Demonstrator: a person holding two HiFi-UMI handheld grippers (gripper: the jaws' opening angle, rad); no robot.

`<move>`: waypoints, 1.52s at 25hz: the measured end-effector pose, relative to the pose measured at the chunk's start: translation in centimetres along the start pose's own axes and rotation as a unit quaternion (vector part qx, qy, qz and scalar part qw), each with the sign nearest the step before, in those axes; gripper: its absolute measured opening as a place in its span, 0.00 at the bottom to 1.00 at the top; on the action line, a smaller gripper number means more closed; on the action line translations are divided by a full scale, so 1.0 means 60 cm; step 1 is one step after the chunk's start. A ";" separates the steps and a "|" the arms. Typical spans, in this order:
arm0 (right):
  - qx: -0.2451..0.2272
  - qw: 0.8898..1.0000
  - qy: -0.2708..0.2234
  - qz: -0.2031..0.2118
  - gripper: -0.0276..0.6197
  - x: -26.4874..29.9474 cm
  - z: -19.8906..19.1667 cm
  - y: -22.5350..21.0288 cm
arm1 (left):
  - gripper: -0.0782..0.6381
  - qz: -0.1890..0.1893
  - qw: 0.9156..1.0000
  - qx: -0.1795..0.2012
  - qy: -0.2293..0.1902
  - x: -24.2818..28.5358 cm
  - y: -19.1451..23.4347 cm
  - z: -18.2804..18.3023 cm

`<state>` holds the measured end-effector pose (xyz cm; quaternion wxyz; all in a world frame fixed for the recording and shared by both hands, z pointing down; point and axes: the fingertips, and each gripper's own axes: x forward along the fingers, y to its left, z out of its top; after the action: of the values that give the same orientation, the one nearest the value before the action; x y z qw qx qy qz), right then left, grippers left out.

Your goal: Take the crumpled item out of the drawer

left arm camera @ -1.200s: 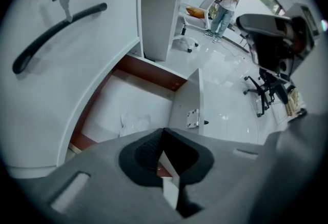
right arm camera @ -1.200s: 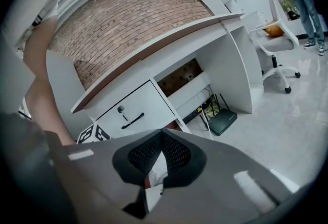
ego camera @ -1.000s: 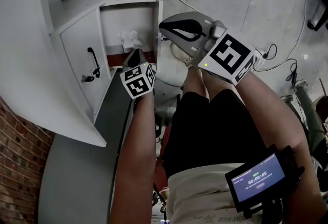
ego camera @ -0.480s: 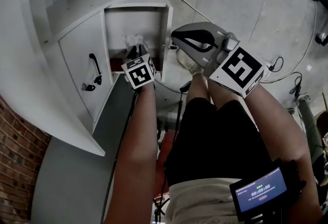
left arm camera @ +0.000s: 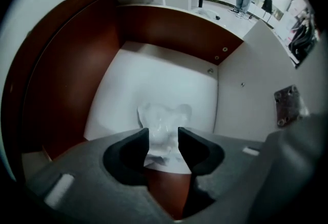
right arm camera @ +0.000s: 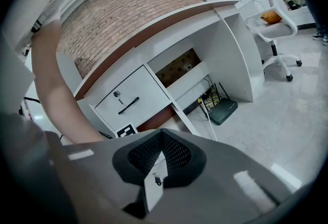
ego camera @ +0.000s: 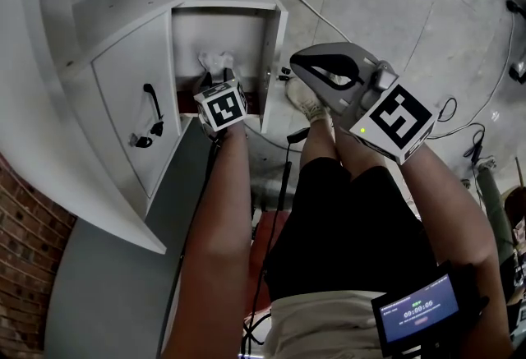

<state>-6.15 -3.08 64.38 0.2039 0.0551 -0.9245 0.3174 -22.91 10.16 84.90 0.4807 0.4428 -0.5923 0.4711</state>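
Observation:
The drawer (ego camera: 273,37) stands pulled open, white inside with red-brown walls (left arm camera: 174,28). A crumpled white item (ego camera: 215,62) lies on its floor. My left gripper (left arm camera: 163,142) points straight down into the drawer, its marker cube (ego camera: 222,107) just over the item. Its jaws have just been opening and stand apart, with the crumpled item (left arm camera: 163,121) showing in the gap between the tips; the pads do not press on it. My right gripper (ego camera: 297,63) hangs outside the drawer to its right, jaw tips together, holding nothing.
A cabinet door with a black handle (ego camera: 152,107) stands to the drawer's left. A cable (ego camera: 345,25) runs over the tiled floor. The person's shoe (ego camera: 308,98) is below the right gripper. A router (right arm camera: 225,110) and an office chair (right arm camera: 274,23) stand further off.
The left gripper moved from the drawer's front edge down into the drawer, over the crumpled item, and its jaws opened. The right gripper sank a little.

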 end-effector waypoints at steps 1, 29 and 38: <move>0.000 1.000 0.000 0.000 0.05 -0.001 0.002 0.001 | 0.37 0.001 1.000 -0.004 0.003 0.000 0.002 0.000; 0.021 1.000 0.016 0.003 0.05 -0.062 0.023 0.007 | 0.13 -0.048 0.996 -0.053 -0.046 -0.114 -0.051 0.046; 0.013 1.000 0.024 0.013 0.05 -0.080 0.003 0.032 | 0.13 -0.061 0.991 -0.071 -0.096 -0.189 -0.077 0.038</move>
<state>-2.25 -1.80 61.20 0.2212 0.0383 -0.9159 0.3328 -17.12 7.95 74.12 0.4799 0.4855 -0.6397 0.3532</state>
